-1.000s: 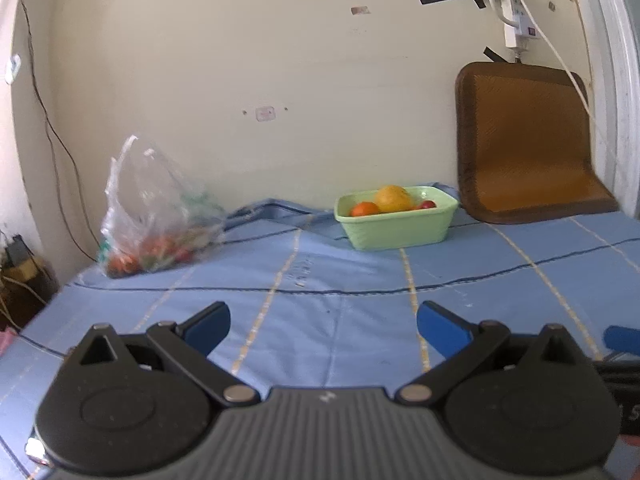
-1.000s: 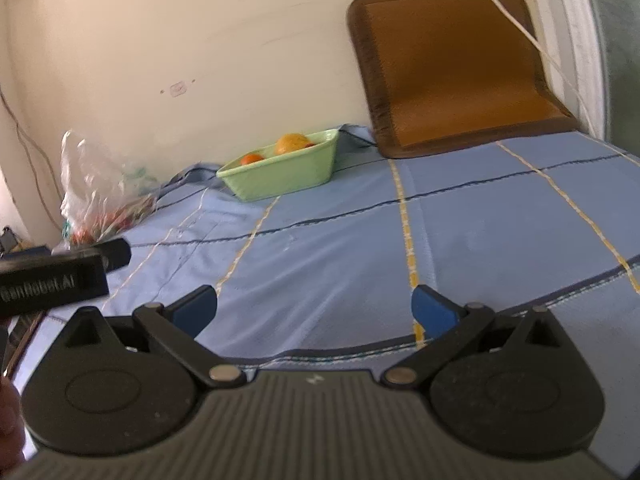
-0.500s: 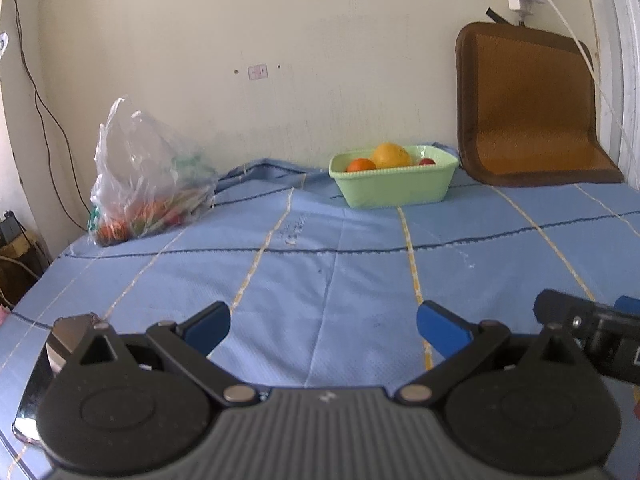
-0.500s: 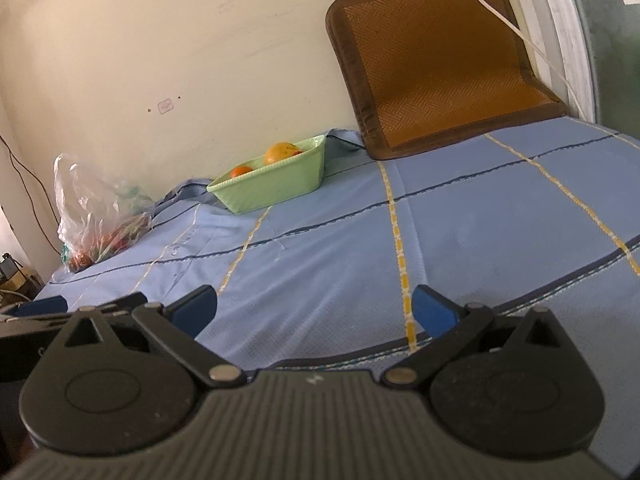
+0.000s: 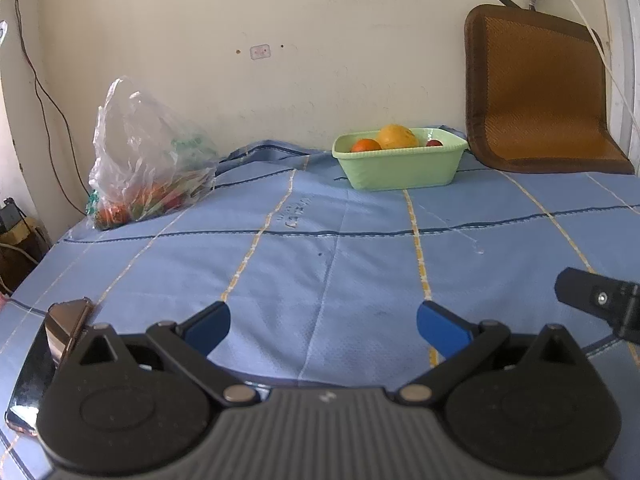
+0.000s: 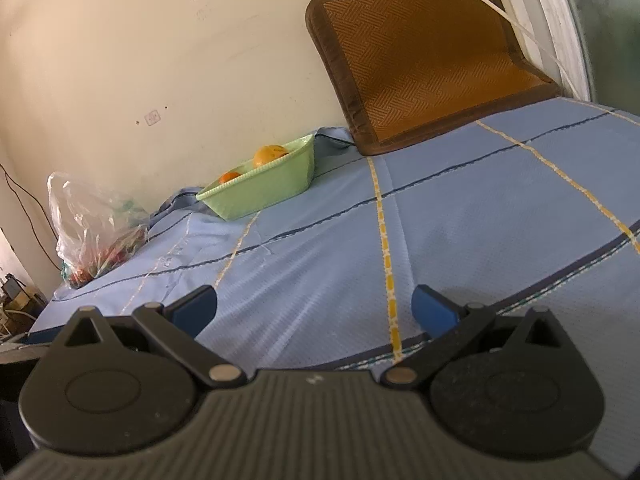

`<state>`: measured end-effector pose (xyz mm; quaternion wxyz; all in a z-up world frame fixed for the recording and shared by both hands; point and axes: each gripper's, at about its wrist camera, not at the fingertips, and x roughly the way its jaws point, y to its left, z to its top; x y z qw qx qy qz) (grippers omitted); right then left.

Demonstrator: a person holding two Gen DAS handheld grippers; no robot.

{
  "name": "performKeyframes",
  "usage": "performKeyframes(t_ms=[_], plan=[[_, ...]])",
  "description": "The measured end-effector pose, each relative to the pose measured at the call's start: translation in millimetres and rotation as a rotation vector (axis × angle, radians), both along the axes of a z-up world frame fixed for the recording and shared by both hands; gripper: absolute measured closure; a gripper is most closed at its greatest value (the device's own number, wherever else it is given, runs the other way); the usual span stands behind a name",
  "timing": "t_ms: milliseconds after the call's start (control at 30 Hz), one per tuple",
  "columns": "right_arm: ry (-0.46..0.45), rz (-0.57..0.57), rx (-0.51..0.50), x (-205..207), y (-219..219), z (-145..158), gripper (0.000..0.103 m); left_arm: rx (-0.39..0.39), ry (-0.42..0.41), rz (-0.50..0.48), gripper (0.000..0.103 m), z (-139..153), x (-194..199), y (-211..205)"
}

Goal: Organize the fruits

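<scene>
A light green tub (image 5: 400,168) (image 6: 264,194) stands at the back of the blue bedsheet by the wall. It holds a large yellow-orange fruit (image 5: 398,137) (image 6: 270,154), a smaller orange (image 5: 365,145) (image 6: 229,177) and a red fruit (image 5: 434,143). A clear plastic bag (image 5: 144,156) (image 6: 94,228) with red and green produce lies at the back left. My left gripper (image 5: 323,326) is open over the near sheet, far from both. My right gripper (image 6: 314,306) is also open and holds nothing.
A brown woven mat (image 5: 540,96) (image 6: 424,52) leans on the wall at the back right, with a white cable (image 5: 592,32) hanging over it. A phone (image 5: 44,360) lies at the near left. Part of the other gripper (image 5: 600,300) shows at right.
Both grippers have dropped lower and tipped, so the tub and bag sit lower in view. The right view has rolled. Both stay open.
</scene>
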<state>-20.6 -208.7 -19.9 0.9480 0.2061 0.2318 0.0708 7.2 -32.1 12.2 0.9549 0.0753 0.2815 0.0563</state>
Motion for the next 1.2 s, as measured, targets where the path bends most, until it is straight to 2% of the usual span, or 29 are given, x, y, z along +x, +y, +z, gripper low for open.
performKeyframes(t_ms=[333,1200], plan=[[-0.002,0.007,0.019,0.2,-2.5,-0.4,0.000,-0.016,0.014,-0.024,0.000,1.8,-2.1,-3.7],[-0.025,0.008,0.041,-2.5,-4.8,-0.2,0.000,-0.017,0.015,0.001,0.000,-0.3,0.0,1.3]])
